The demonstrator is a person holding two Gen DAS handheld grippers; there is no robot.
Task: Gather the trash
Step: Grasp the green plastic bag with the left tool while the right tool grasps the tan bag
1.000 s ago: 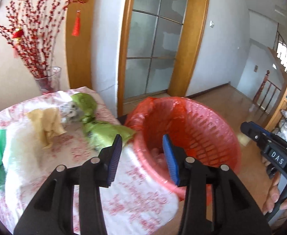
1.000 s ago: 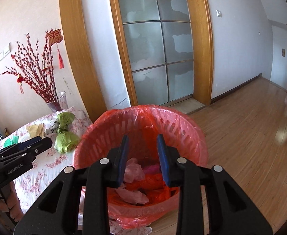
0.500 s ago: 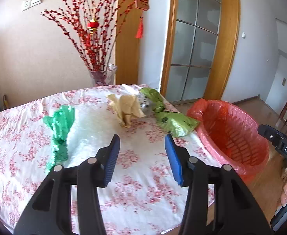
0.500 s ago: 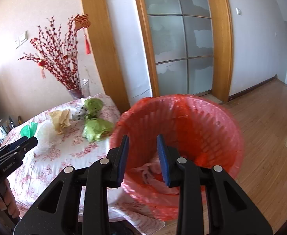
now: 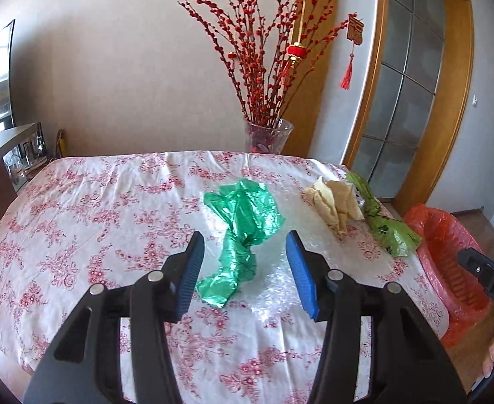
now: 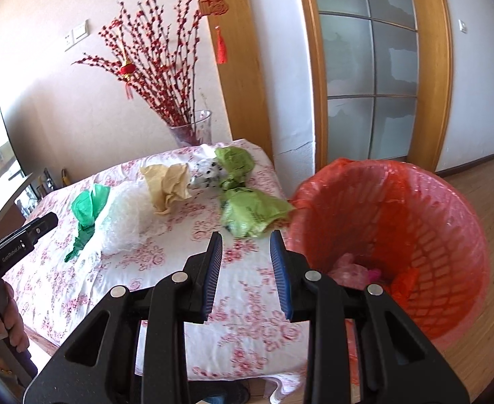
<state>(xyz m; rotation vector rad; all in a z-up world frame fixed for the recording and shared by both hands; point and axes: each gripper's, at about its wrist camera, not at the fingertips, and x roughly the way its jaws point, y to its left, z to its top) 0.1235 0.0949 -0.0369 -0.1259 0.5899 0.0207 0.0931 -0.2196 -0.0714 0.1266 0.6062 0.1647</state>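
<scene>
Left wrist: swung off the bin onto the table [image 5: 88, 202]; left claw [image 5: 243, 266] empty, jaws spread wider than before, green bag [image 5: 243, 222] just ahead between them, probably untouched. Ready to pick.

Right wrist: right claw [image 6: 245, 272] half open, empty; red bin [image 6: 392, 235] now just right, holding scraps; lime bag [image 6: 250, 215] just ahead.

Floral-clothed table [image 5: 78, 222] bears green bag [image 5: 243, 232], crumpled paper [image 5: 334, 202], vase [image 5: 267, 138].
</scene>
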